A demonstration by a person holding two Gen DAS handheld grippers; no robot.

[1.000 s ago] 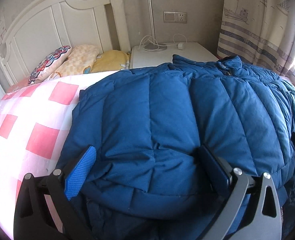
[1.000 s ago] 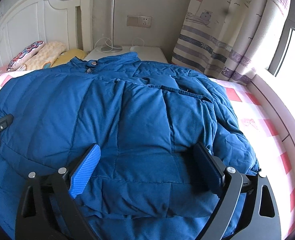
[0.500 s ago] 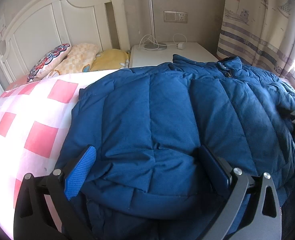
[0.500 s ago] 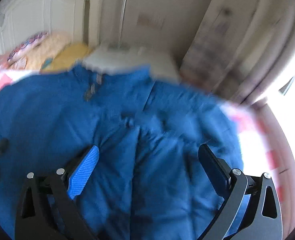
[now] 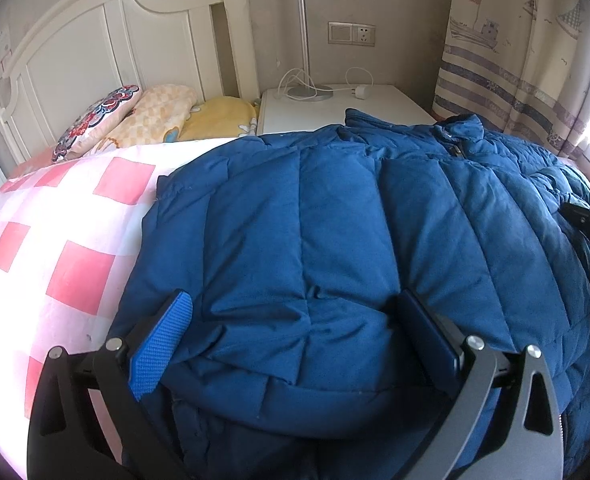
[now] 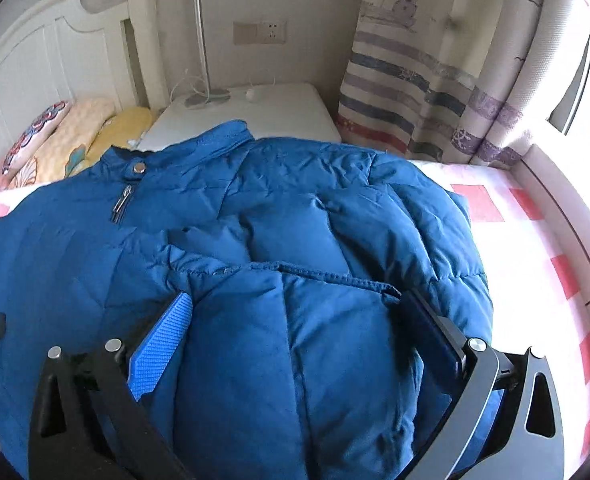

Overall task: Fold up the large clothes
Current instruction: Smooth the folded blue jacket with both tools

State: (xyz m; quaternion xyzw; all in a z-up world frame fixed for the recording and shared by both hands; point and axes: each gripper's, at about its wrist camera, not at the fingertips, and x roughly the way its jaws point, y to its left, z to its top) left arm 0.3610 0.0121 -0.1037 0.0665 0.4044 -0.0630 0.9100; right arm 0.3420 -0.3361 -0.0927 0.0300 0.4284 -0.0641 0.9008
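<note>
The left gripper (image 5: 295, 340) rested spread-fingered on the blue down jacket (image 5: 335, 240) lying across the checked bed (image 5: 67, 240); the right gripper (image 6: 295, 332), equally wide, straddled the folded-in sleeve (image 6: 303, 340). Sleeves seemed done; folding hem toward collar (image 6: 135, 164) likely needed pinching next

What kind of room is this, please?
Most likely a bedroom: a bed with a white headboard and pillows, a bedside table with a lamp, and a curtain by the window. A blue jacket lies on the bed.
</note>
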